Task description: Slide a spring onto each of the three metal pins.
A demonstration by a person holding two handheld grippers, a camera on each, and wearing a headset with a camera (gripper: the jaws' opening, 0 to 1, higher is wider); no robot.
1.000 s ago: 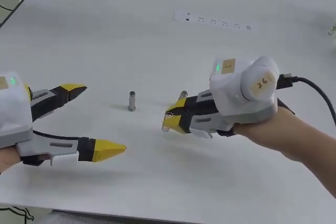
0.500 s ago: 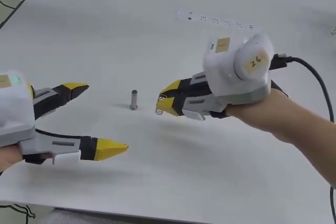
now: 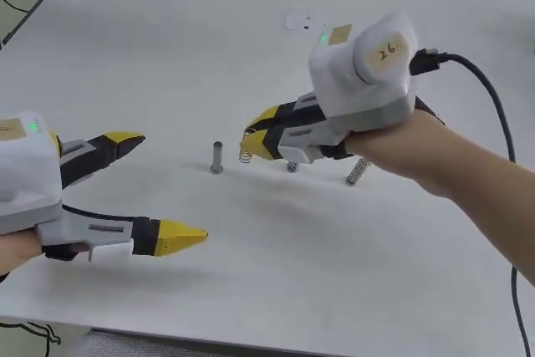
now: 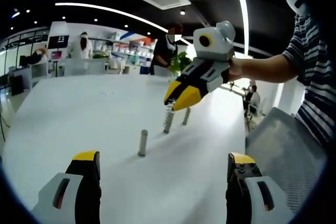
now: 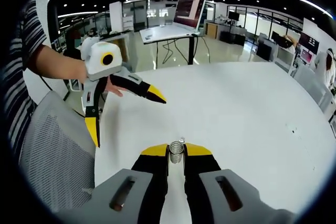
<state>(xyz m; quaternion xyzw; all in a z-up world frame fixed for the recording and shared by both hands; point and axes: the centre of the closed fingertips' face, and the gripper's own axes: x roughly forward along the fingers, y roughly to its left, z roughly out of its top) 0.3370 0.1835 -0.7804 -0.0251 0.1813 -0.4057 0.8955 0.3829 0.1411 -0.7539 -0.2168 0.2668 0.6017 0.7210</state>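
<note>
White table (image 3: pixel 251 290), smooth and matte under even light. We note one plain steel pin (image 3: pixel 216 157), a short smooth cylinder, standing upright well in from the near edge. Right gripper (image 3: pixel 249 146), grey plastic body with yellow wedge tips, is clenched on a small wire spring (image 3: pixel 245 155). The coil sits pinched between the tips just beside the pin, not touching it. Past the gripper, on the side away from the pin, a second coil (image 3: pixel 358 171) leans on the table; we cannot tell whether a pin sits inside it. Left gripper (image 3: pixel 159 190) hovers toward the near edge, released, its pointed jaws spread wide.
</note>
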